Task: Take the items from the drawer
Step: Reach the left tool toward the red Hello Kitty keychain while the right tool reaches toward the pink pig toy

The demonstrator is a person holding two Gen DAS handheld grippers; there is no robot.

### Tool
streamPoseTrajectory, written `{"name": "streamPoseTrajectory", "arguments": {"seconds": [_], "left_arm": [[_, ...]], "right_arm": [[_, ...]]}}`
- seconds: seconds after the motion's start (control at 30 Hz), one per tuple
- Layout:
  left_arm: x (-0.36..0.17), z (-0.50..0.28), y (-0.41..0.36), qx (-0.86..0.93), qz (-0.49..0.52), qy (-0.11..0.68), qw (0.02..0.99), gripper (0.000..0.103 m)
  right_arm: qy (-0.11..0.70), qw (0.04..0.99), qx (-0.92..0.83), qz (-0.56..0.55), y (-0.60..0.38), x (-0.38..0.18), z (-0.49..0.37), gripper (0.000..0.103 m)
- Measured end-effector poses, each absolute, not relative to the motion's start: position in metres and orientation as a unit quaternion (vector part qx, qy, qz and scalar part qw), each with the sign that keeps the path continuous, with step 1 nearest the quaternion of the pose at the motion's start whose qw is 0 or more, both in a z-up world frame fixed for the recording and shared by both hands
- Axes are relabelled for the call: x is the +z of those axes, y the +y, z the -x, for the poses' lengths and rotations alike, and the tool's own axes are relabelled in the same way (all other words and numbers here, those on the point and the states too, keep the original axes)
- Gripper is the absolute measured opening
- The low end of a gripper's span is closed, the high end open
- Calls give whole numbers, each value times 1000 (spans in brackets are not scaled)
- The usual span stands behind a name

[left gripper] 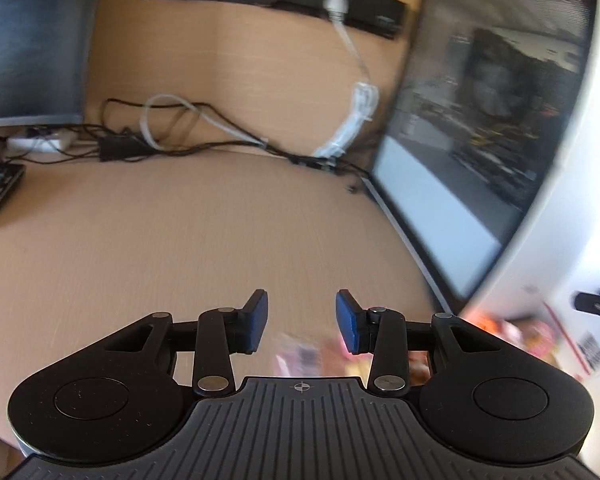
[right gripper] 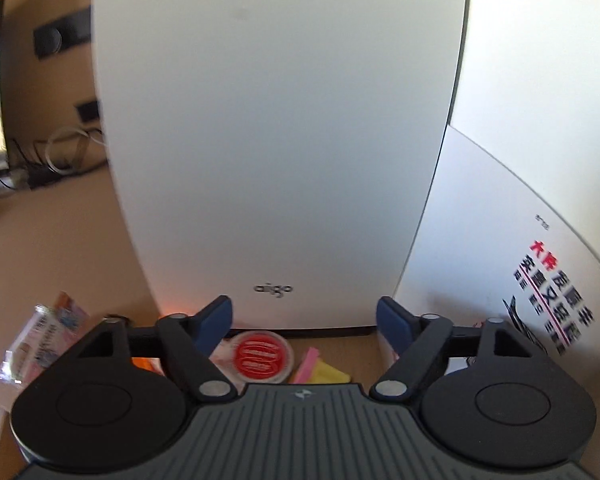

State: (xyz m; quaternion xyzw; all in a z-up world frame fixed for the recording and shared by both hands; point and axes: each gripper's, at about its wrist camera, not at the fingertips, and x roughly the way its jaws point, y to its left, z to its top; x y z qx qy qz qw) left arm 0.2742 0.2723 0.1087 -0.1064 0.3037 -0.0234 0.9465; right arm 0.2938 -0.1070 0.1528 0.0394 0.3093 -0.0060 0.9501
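The left claw (left gripper: 302, 322) stands partly open with nothing between its blue pads, above the tan worktop (left gripper: 160, 240). Blurred colourful items (left gripper: 300, 354) lie just past it, too smeared to identify. The right claw (right gripper: 304, 326) gapes wide and empty over a round red-lidded tin (right gripper: 260, 356) and pink and yellow sticky notes (right gripper: 320, 370), half hidden by its body. A white computer case (right gripper: 276, 140) fills the view behind.

Matt pale wood-grain desktop (left gripper: 188, 240); smooth white plastic computer case (right gripper: 276, 120); glossy red-lidded round plastic tub (right gripper: 260, 356).
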Motion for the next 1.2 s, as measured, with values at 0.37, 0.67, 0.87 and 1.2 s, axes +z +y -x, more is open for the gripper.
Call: {"name": "streamPoseTrajectory", "arguments": {"seconds": [0.37, 0.67, 0.87, 1.2], "left_arm": [[40, -214, 145, -250, -46, 417, 873, 41], [-35, -213, 86, -256, -174, 435, 846, 42], [-68, -245, 76, -232, -208, 416, 855, 42], [-76, -254, 82, -314, -202, 420, 828, 42]], "right_arm": [[428, 899, 65, -68, -88, 99, -205, 83], [496, 865, 72, -39, -79, 58, -158, 83], [521, 850, 79, -28, -73, 42, -151, 83], [543, 836, 72, -43, -81, 24, -155, 83]]}}
